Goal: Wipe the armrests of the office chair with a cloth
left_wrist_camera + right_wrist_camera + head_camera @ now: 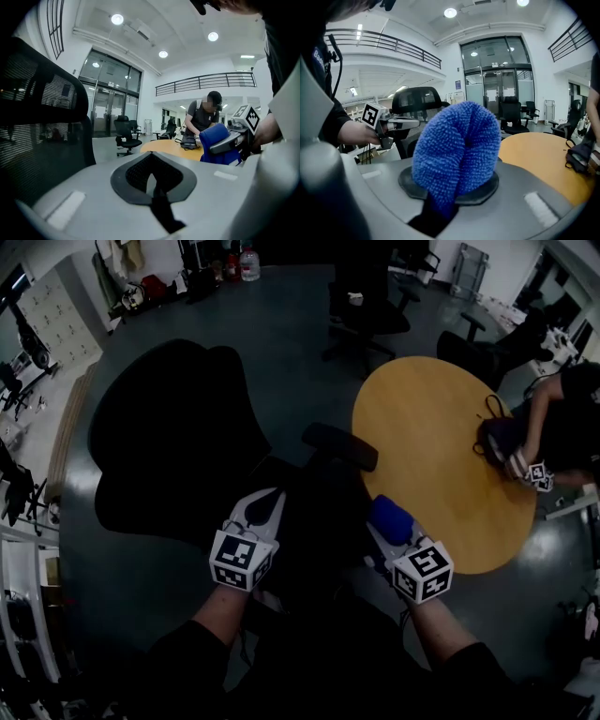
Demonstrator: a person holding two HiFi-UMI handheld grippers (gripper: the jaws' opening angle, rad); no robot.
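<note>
Cloth (457,150), blue and nubbly, is bunched into a fat fold and clamped in the right tongs (454,190), whose dark pads close on its lower end. The rest bulges up beyond the tips. The left tongs (152,177) are drawn together with nothing between them, only a thin wedge of daylight showing at the tips.

From the head view, both tongs point forward over the black office chair (169,446), the left tongs above its seat and the right tongs holding the cloth just beside the chair's right armrest (340,446). The cloth sits near that padded armrest and short of it. Each tool carries a marker cube (424,573) printed with black-and-white square patterns, which are code blocks and not letters. A scrap of pale lettering on the dark sleeve at the edge of the right gripper view is too cut off to read.

To the right of the armrest stands a round wooden surface (441,456). At its far edge another person (567,413) bends over a dark bag (497,439). More office chairs (370,315) stand apart on the grey floor (272,324), in front of a glass-fronted entrance.
</note>
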